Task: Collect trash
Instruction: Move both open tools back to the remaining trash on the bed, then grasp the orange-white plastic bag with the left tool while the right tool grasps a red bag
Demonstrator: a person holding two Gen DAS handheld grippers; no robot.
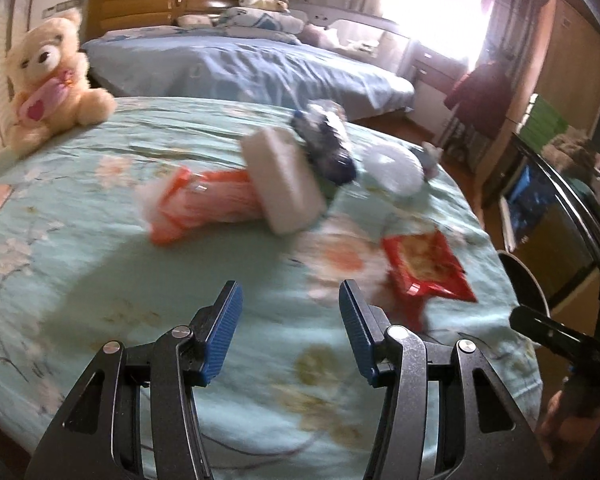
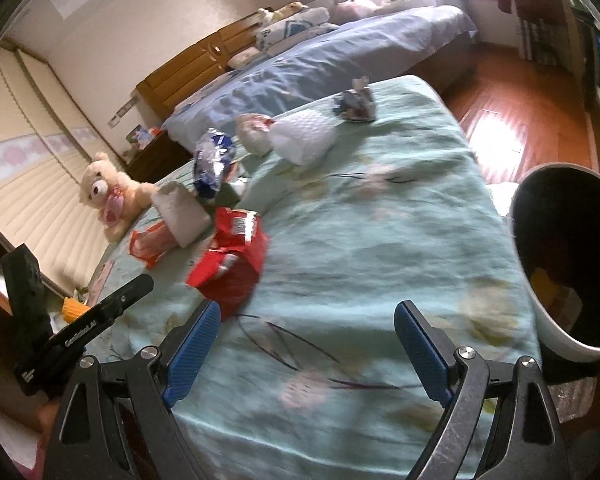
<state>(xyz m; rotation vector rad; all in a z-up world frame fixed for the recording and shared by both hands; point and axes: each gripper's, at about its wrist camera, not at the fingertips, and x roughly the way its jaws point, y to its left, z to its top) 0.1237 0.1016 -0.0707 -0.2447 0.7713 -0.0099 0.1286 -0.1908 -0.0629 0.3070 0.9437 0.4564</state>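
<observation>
The left gripper [image 1: 290, 300] and right gripper [image 2: 306, 322] are hovering over a pale green bedspread [image 2: 364, 240], jaws apart and holding nothing. Trash is lying ahead: a red snack wrapper [image 2: 230, 262] nearest, then an orange packet [image 1: 198, 206], a white box [image 1: 284, 180], a blue-and-silver bag [image 2: 212, 160] and what looks like a white pouch [image 2: 304, 136]. A dark bin [image 2: 572, 256] is waiting at the right edge. Judging by this, picking is just starting; the next move calls for closing on the red wrapper. A teddy bear [image 1: 48, 76] is sitting well apart, not blocking.

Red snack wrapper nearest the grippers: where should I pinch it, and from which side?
Pinch the red wrapper at its crumpled raised end near the left gripper, coming down from above. It lies loose on the green bedspread, clear of the other litter, and that bunched end looks easier to catch than the flat part. Both grippers are open and empty.
</observation>
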